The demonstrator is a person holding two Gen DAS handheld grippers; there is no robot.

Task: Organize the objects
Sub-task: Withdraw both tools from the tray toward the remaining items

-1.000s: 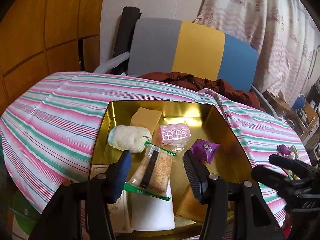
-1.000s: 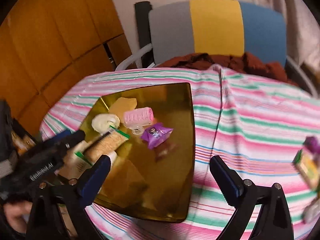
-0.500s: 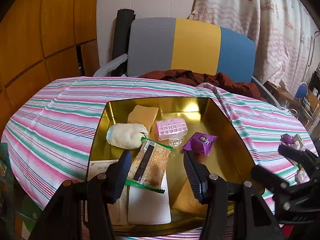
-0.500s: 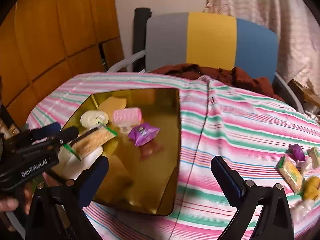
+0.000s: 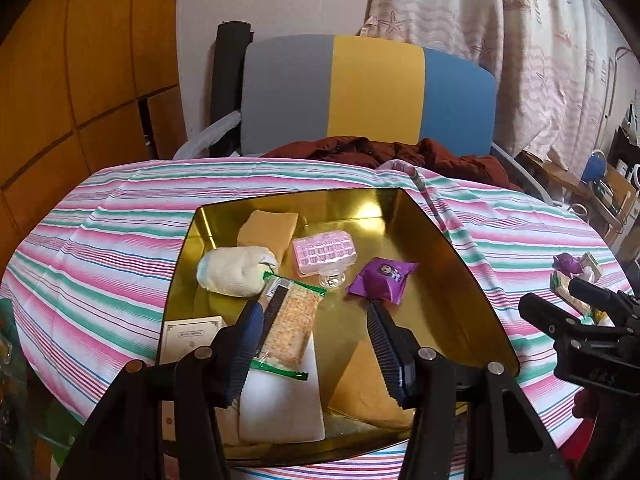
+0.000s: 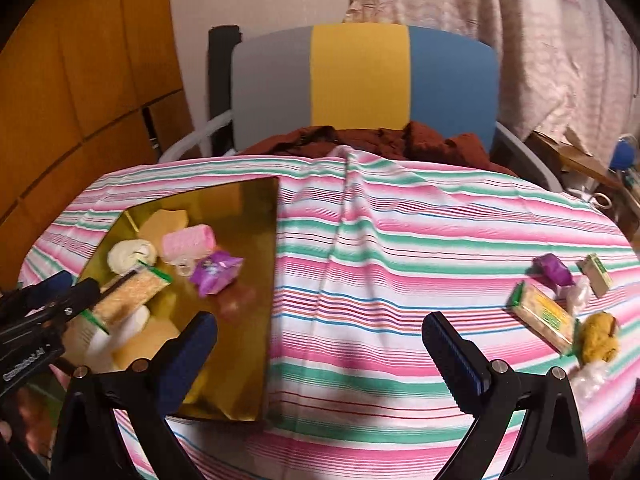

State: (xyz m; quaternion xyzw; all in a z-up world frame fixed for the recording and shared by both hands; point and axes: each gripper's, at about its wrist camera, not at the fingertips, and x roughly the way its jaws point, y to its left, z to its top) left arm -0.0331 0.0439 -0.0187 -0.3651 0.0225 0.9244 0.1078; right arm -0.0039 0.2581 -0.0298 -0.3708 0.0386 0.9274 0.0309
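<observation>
Both claws wide open and empty, left claw (image 5: 316, 332) over the gold tray (image 5: 472, 292), right claw (image 6: 320, 348) above bare counter (image 6: 380, 240); loose cracker packet (image 6: 542, 316) far right, likely light, crinkly, slippery, best pinched across its narrow sides.

Left wrist view sits low and close over the near edge of the gold tray (image 5: 460, 264), facing the far chair (image 5: 368, 92). Right wrist view sits further right, over the striped tablecloth (image 6: 400, 264), facing the same way. Both share tray, tablecloth, chair.
</observation>
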